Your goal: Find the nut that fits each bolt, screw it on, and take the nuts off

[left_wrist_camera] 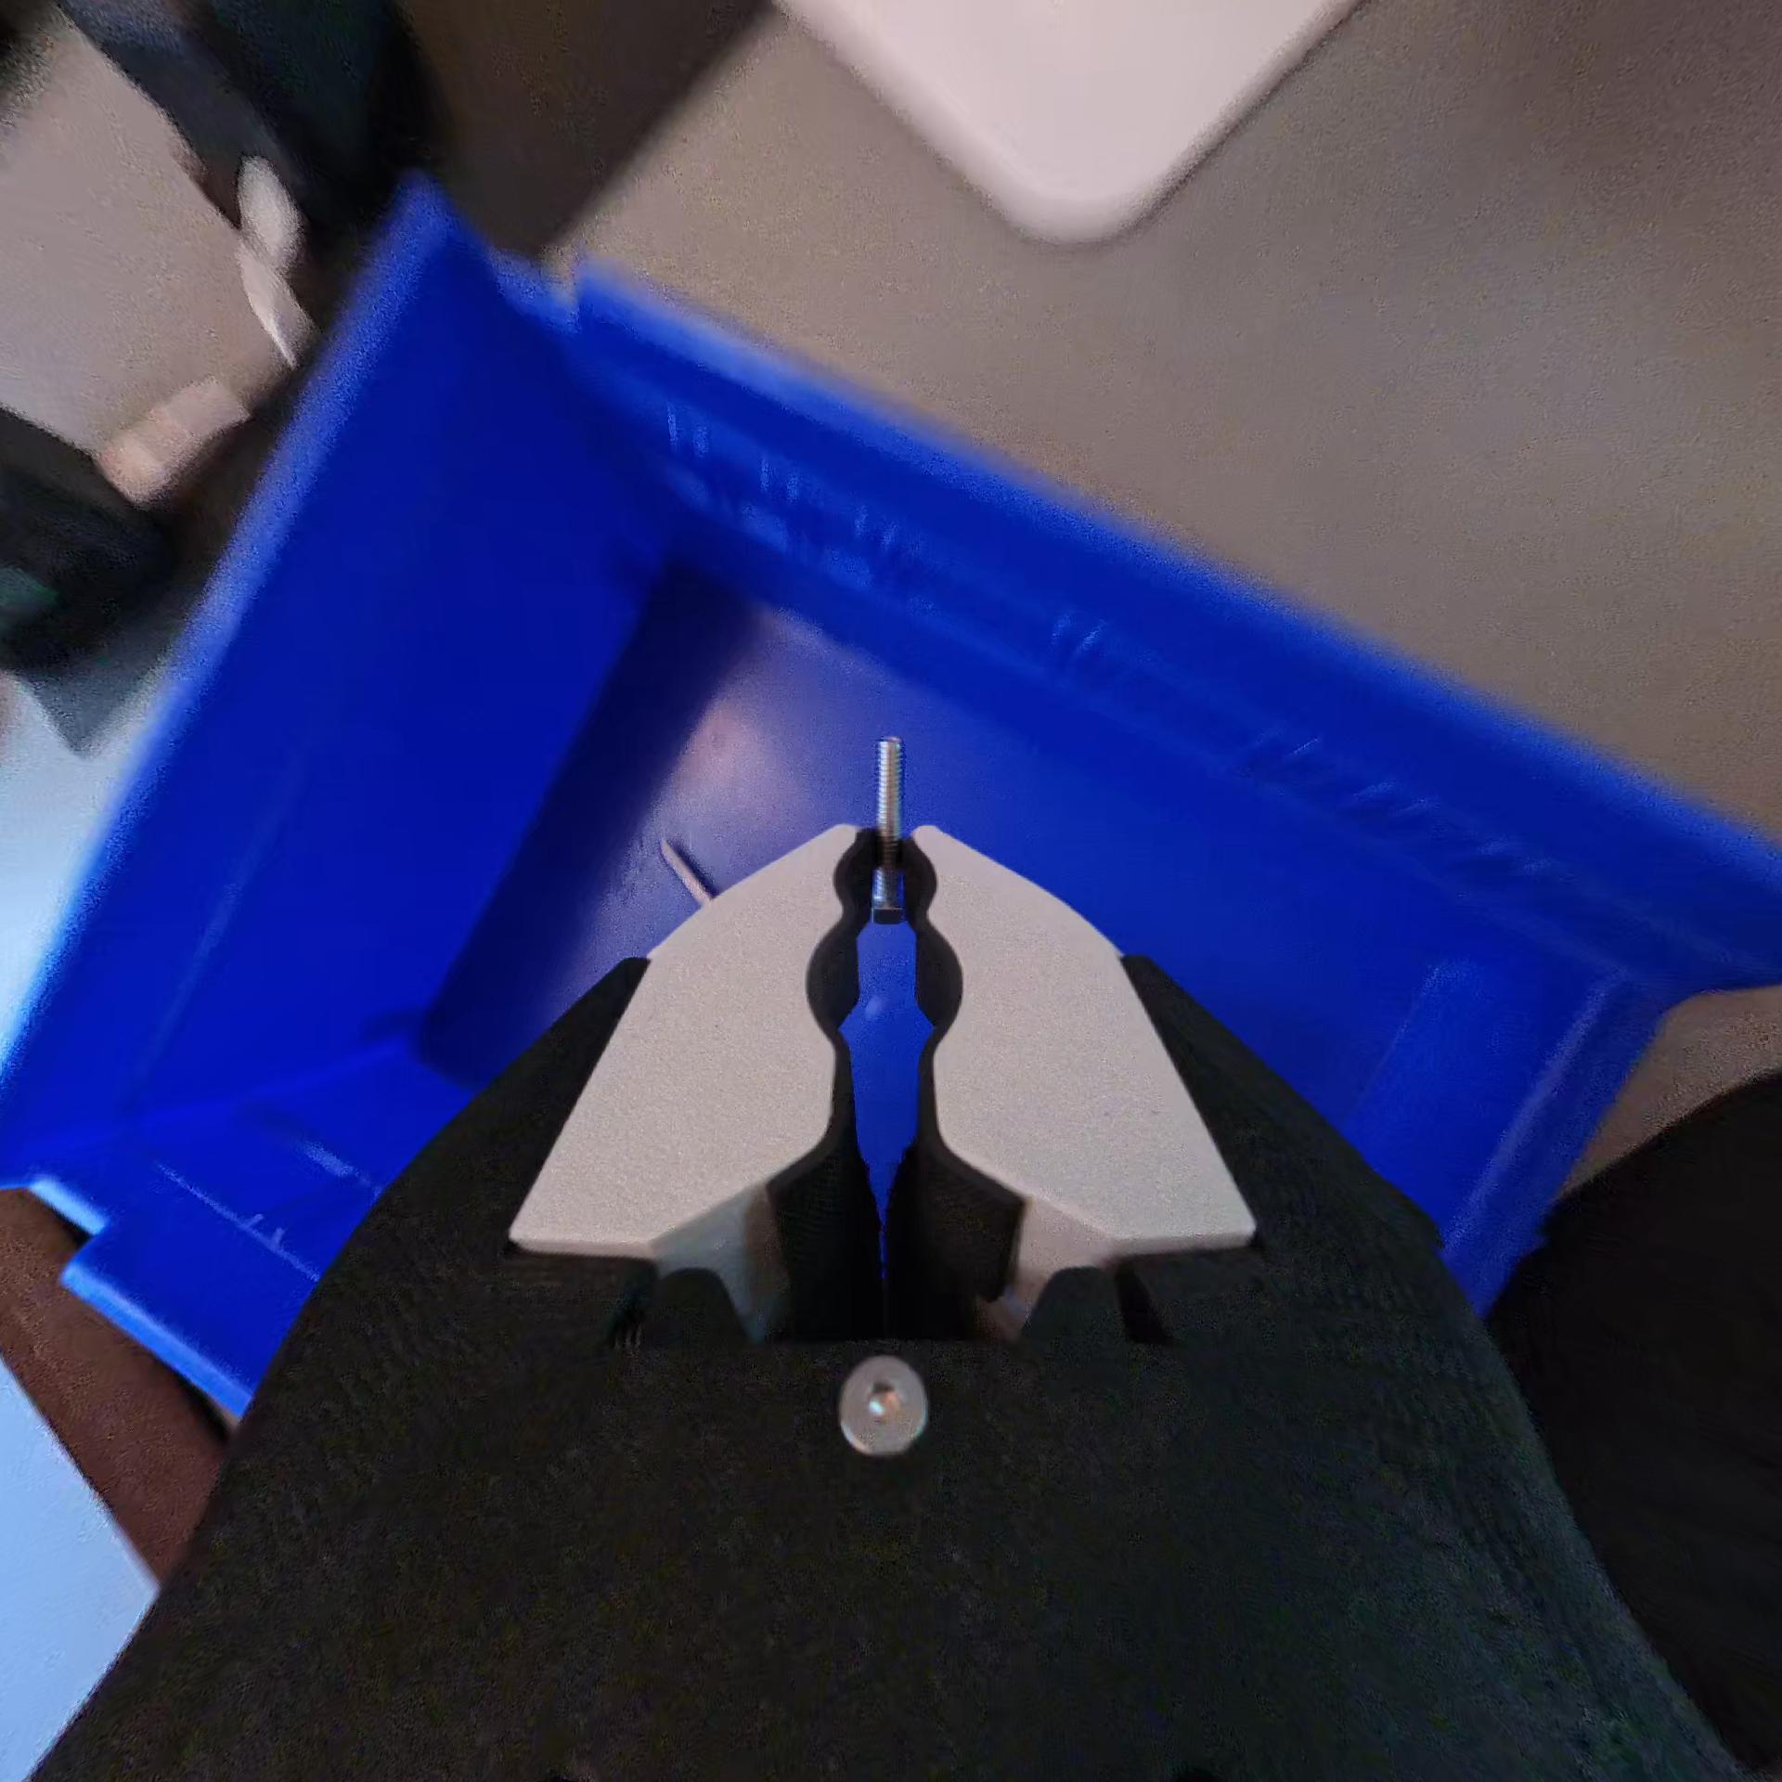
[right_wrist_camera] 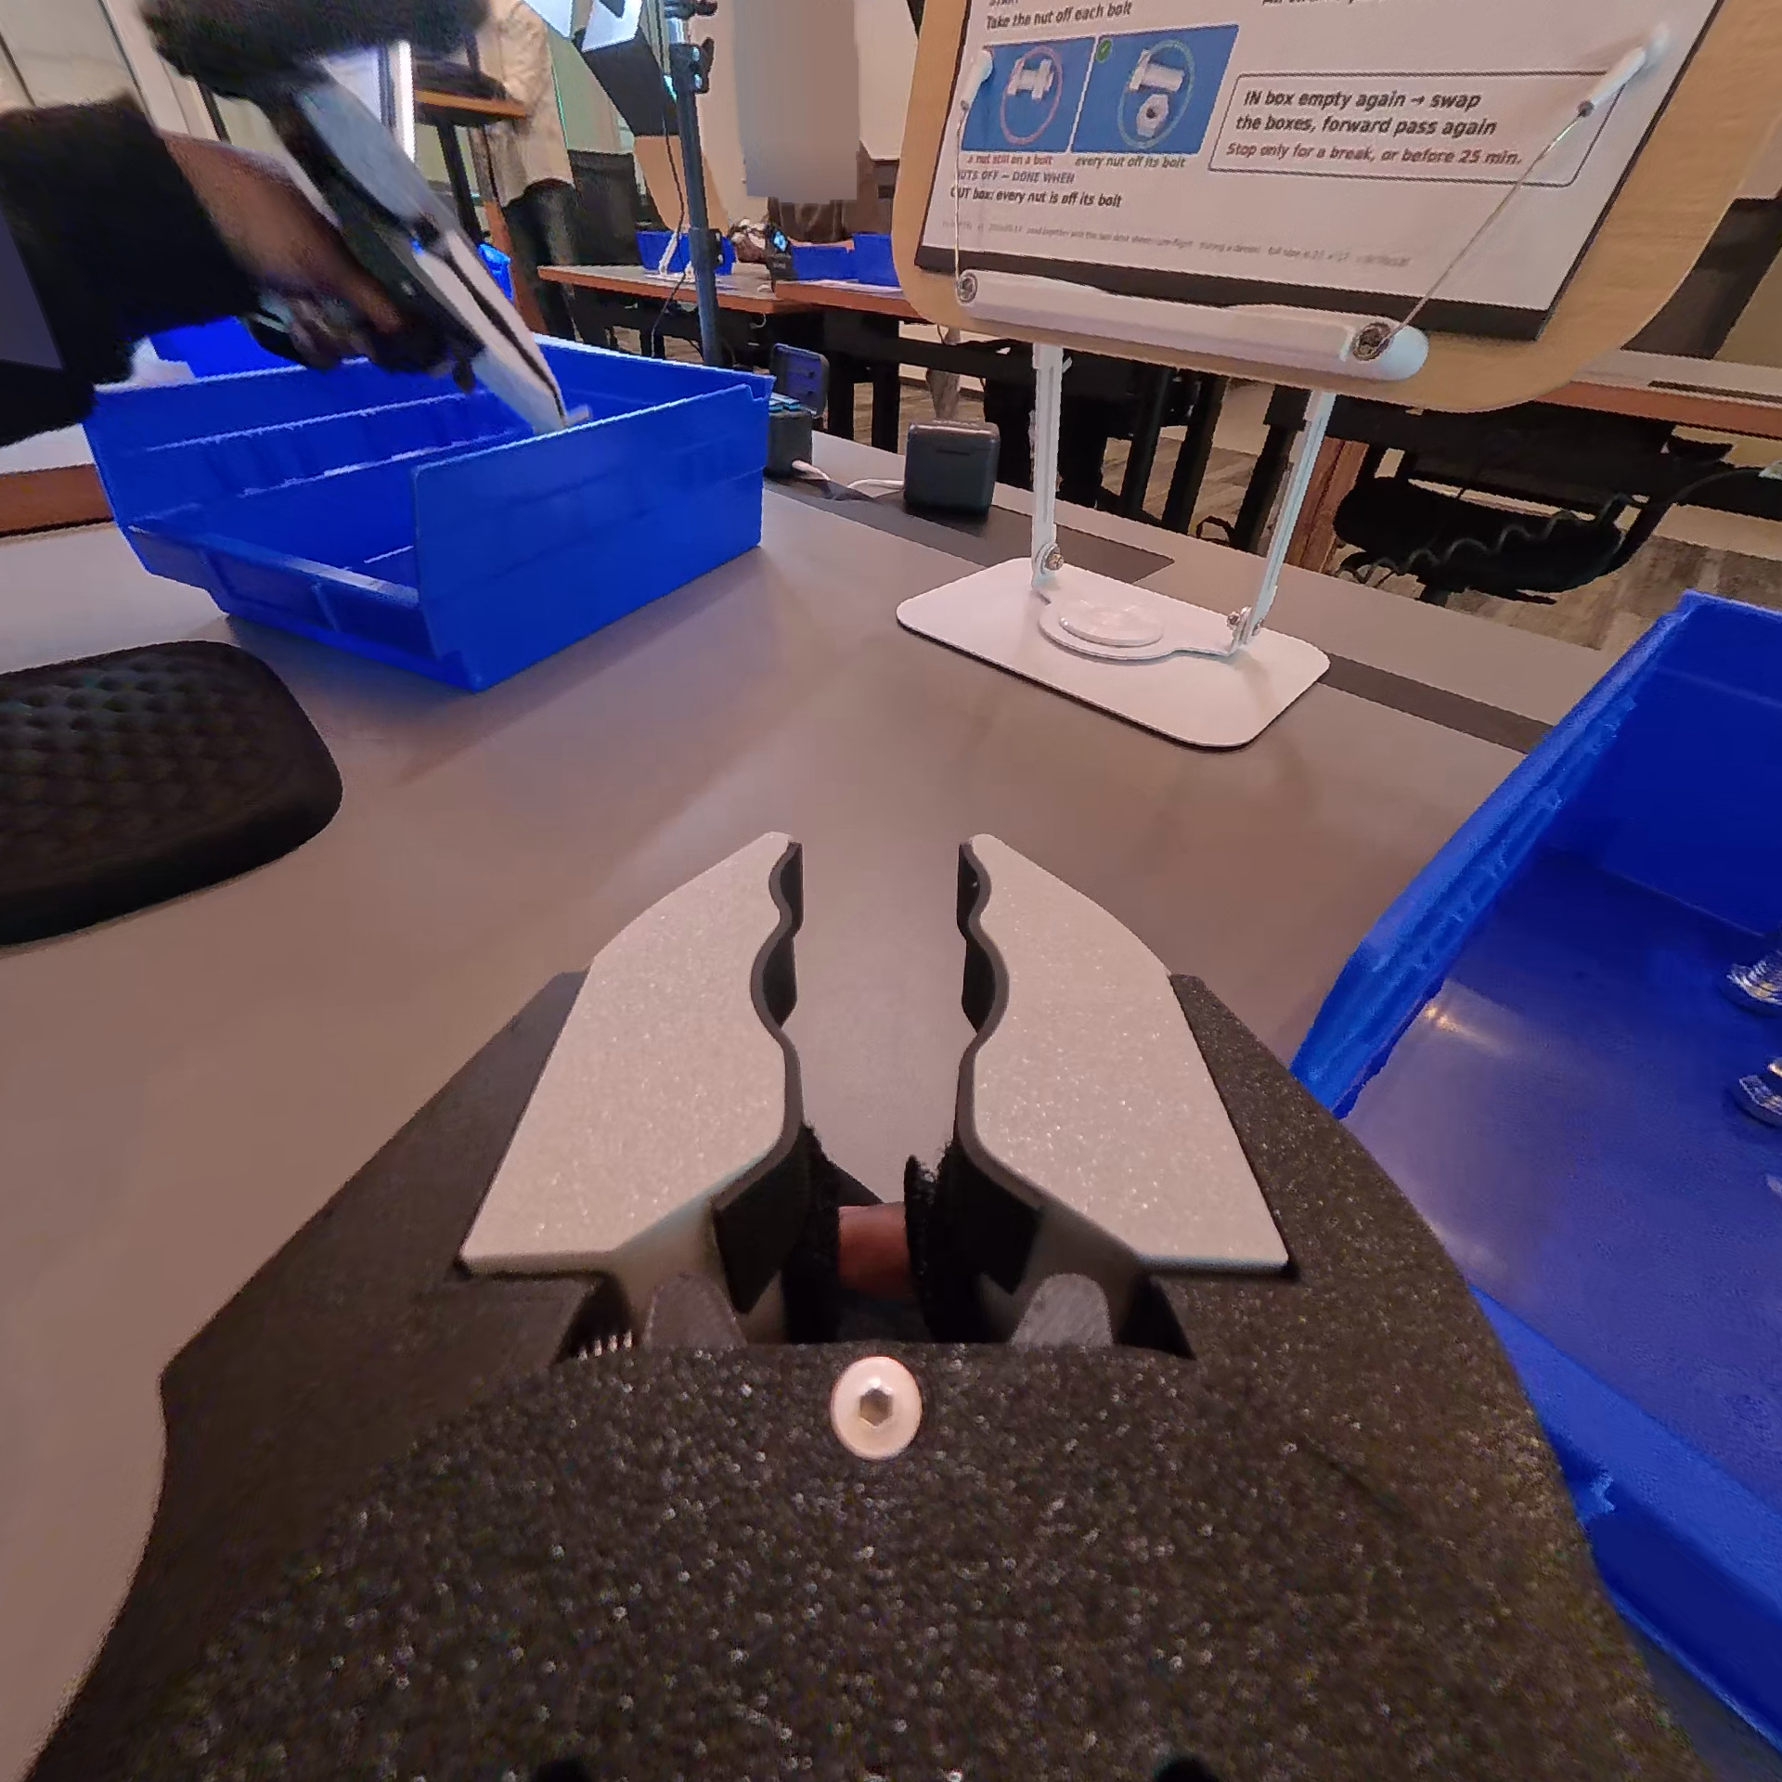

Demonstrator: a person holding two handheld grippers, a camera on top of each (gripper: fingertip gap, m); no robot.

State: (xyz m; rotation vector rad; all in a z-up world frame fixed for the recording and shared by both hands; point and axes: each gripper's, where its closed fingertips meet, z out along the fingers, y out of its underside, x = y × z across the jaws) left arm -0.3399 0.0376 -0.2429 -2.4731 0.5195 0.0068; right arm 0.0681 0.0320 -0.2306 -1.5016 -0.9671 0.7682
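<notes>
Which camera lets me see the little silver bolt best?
The left wrist view. There the bolt sits sharp and centred, pinched at the tips of the left tongs above the blue bin. In the right wrist view the left tongs are far off and blurry, so the bolt cannot be made out.

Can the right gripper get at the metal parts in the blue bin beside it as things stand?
Probably yes: the right gripper is open and empty, and the blue bin has an open top, its metal parts uncovered.

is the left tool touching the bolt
Touching. The left wrist view shows the left tool shut on the small bolt, tips pinching its shank over the blue bin.
</notes>
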